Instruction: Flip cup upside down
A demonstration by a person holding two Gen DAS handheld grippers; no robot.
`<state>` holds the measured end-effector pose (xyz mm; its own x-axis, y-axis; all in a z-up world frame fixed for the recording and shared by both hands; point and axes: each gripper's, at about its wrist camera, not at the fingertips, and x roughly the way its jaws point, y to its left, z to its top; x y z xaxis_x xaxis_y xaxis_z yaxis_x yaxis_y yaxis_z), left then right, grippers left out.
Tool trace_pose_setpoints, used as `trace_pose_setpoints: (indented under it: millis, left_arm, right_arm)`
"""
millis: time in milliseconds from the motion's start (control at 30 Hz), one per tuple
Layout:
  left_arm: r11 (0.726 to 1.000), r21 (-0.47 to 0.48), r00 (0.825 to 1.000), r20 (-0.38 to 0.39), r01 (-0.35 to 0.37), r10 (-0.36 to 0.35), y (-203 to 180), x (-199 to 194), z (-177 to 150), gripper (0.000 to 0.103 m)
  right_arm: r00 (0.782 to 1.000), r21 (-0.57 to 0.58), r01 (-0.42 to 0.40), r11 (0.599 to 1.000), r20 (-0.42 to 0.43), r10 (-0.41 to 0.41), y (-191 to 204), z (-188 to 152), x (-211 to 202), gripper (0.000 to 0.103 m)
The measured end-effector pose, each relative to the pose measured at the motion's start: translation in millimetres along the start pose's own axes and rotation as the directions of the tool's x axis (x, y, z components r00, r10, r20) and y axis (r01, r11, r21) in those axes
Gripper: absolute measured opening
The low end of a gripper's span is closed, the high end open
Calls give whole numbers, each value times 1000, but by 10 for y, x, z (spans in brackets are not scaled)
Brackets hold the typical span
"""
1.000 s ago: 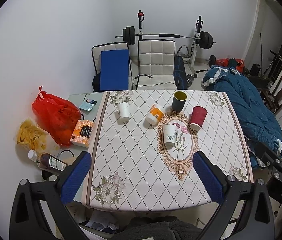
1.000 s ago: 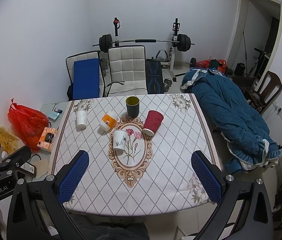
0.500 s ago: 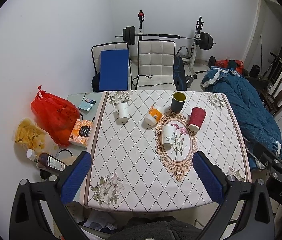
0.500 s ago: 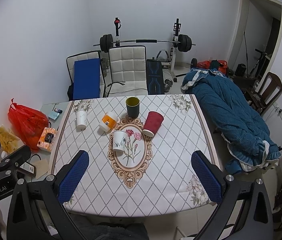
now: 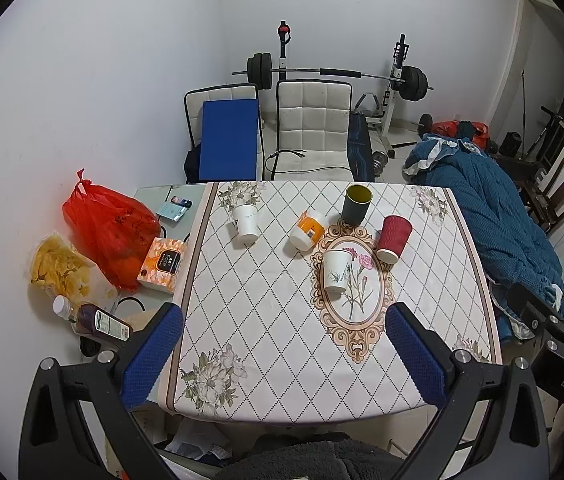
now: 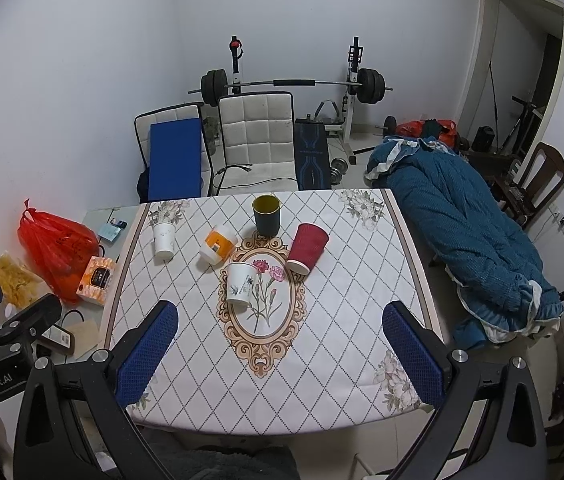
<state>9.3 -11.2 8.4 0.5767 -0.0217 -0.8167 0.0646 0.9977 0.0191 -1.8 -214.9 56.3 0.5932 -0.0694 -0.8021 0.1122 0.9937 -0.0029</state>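
Several cups stand on the patterned tablecloth (image 5: 266, 320). A dark green cup (image 5: 357, 205) (image 6: 266, 215) stands upright with its mouth up. A red cup (image 5: 393, 239) (image 6: 307, 247), a white cup with a print (image 5: 337, 271) (image 6: 240, 283), a plain white cup (image 5: 246, 221) (image 6: 163, 238) and an orange and white cup (image 5: 308, 230) (image 6: 218, 246) stand mouth down. My left gripper (image 5: 282, 354) and right gripper (image 6: 280, 354) are open and empty, high above the table's near edge, far from the cups.
A red bag (image 5: 108, 228), a tissue box (image 5: 162, 260), a yellow bag (image 5: 58, 270) and a bottle (image 5: 98, 320) lie left of the table. Two chairs (image 5: 309, 128) and a barbell rack (image 5: 341, 74) stand behind. A blue blanket (image 5: 493, 216) lies right.
Both grippers have barely moved; the left view has drifted slightly. Nothing on the table has changed.
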Motion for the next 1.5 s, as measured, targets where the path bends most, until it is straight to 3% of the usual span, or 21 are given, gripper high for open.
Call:
trace_pose_setpoints:
  millis: [933,1233,1500]
  left_arm:
    - [1000,-23,1000,-13,-2,2,-110,63,-15,103]
    - [997,-55,994,-104,-45,39,-202,622,-212,103]
    - [992,-77,977,-196,-103,87,-237,1196,-402,103]
  right_arm:
    - [1000,2,-24,1000,-7,24,-38,-31,18,103]
    - [989,-7,-11,1000,-148,10,-329,-312,672,103]
    - [941,-30,-23,999,-338,11,-547,-759,1543,103]
